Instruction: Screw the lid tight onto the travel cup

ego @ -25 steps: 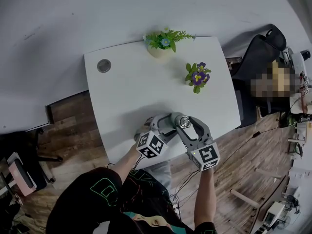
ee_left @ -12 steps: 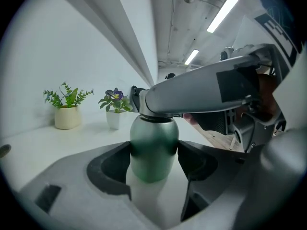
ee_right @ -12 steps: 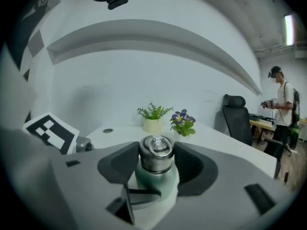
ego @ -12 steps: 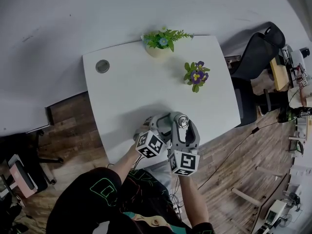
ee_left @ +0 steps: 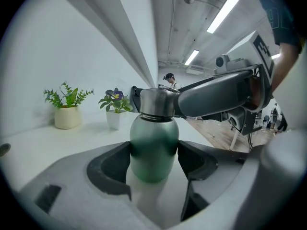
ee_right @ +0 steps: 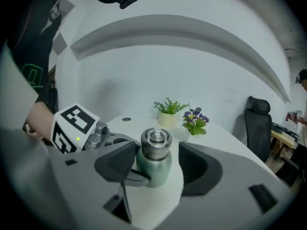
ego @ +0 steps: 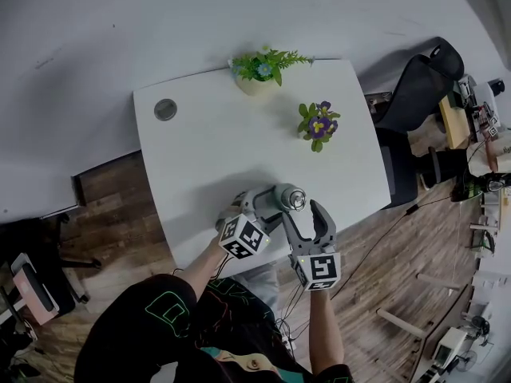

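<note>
Now clamping the cup (ee_left: 153,143) with the left tongs (ee_left: 154,158) and just opening the right tongs (ee_right: 159,161) loose around the lid (ee_right: 155,145), possibly risking a slack lid through a slipping regrip.

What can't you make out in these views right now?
- Threads: hidden inside the lid, every view.
- Lid's one side, left gripper view: covered by the right gripper, whose jaws have just been opening, lid between them.
- Grey disc on the table, head view: too small to identify.

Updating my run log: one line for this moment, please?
left claw: clamped on travel cup | right claw: jaws just opened wider, lid between them, not gripped
</note>
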